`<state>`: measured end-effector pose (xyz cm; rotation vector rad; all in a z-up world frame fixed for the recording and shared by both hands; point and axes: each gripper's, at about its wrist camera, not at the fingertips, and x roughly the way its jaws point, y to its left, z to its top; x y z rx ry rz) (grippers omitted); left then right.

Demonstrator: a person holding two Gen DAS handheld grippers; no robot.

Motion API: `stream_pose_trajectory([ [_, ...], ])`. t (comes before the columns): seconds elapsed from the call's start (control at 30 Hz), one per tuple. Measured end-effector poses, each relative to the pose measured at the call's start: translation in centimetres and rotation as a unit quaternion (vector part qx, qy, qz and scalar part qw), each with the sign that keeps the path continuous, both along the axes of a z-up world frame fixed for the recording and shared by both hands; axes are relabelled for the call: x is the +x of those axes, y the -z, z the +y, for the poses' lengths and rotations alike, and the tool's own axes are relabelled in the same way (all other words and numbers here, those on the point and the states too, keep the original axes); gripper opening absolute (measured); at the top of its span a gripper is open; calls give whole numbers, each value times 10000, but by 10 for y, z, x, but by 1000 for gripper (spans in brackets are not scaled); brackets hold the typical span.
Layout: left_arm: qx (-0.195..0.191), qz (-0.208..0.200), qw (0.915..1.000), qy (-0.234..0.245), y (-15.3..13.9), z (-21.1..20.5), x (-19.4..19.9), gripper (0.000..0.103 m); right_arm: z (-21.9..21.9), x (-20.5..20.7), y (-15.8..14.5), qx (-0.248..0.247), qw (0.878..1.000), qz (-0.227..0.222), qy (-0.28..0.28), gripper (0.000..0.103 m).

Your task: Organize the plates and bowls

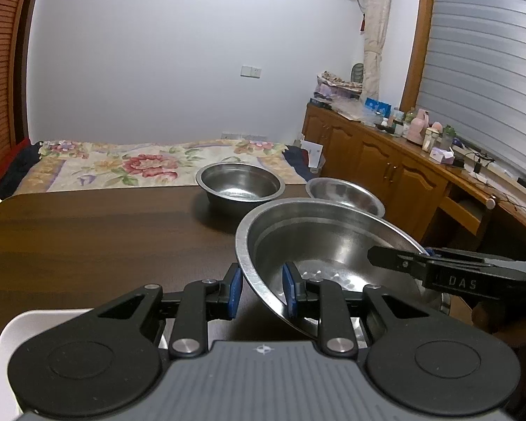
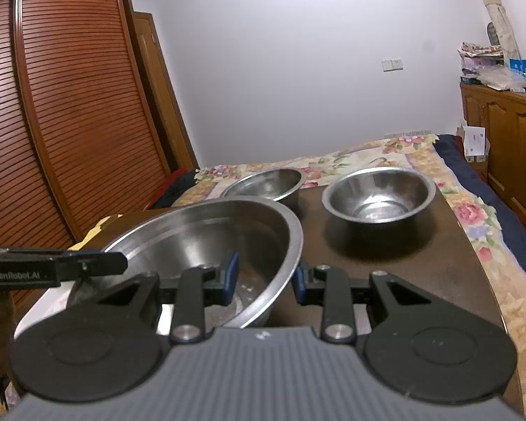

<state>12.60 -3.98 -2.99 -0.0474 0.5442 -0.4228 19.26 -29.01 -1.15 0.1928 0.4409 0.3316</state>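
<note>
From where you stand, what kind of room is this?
Most likely a bedroom, not a kitchen. A bed with a floral bedspread lies just behind the dark table, a louvered wooden wardrobe stands on one side, and a cluttered wooden sideboard on the other.

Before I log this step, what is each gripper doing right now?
Left gripper: straddles the large steel bowl's rim; grip cannot be told.
Right gripper: straddles the same bowl's opposite rim; grip cannot be told.

"DAS" stands on the right claw [image 1: 396, 263], and "GenRobot.AI" on the left claw [image 2: 121, 263].
</note>
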Motion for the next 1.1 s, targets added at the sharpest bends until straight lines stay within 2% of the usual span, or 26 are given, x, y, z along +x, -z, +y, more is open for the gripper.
stream_pose_trajectory([
  [0.5, 135, -35, 9999, 54, 5, -2, -28, 26, 0, -25, 5, -96, 9999, 73, -19, 34],
  [1.1, 285, 210, 9994, -4, 26, -1, -28, 26, 3, -28, 19, -130, 9995, 279, -42, 34],
])
